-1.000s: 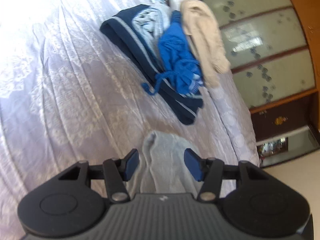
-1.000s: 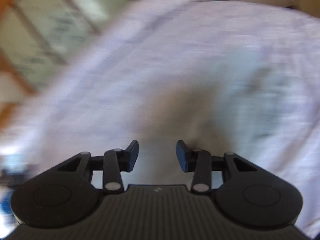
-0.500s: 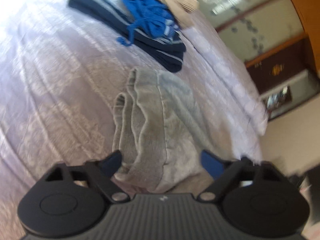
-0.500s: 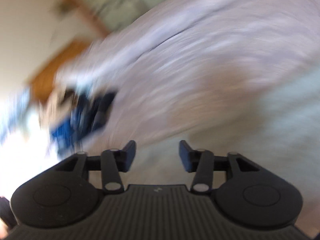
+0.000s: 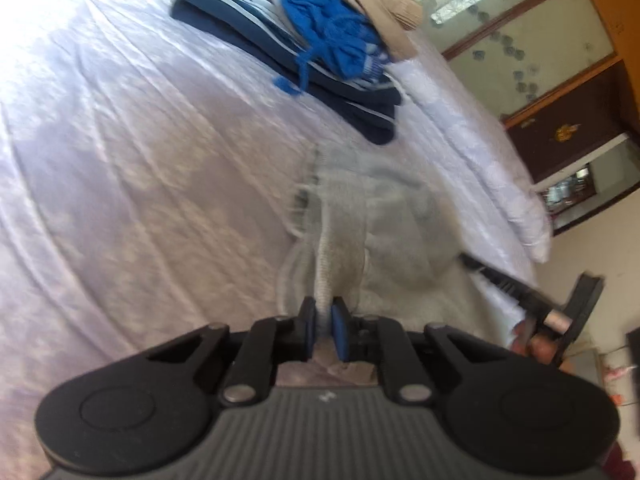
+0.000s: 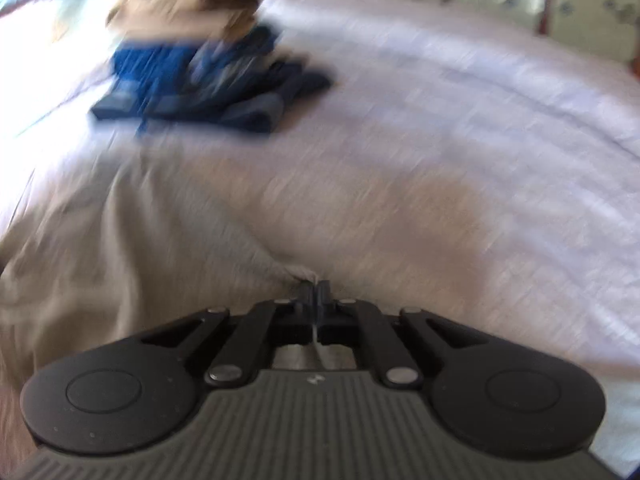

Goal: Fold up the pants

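Blue pads of the left gripper (image 5: 323, 326) pinch a ribbed edge of the grey pants (image 5: 384, 232) on the wrinkled white bedsheet (image 5: 140, 168). The right gripper (image 6: 315, 294), blurred, clamps soft fabric too. Only the left view shows stacked clothes (image 5: 320, 36) sharply.

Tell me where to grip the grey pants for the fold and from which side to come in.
Grip the ribbed waistband edge of the grey pants, coming in low from the near end along the bed. That edge is thick, bunched and raised, easy to pinch. The left gripper is shut on it there; the right gripper pinches thinner fabric.
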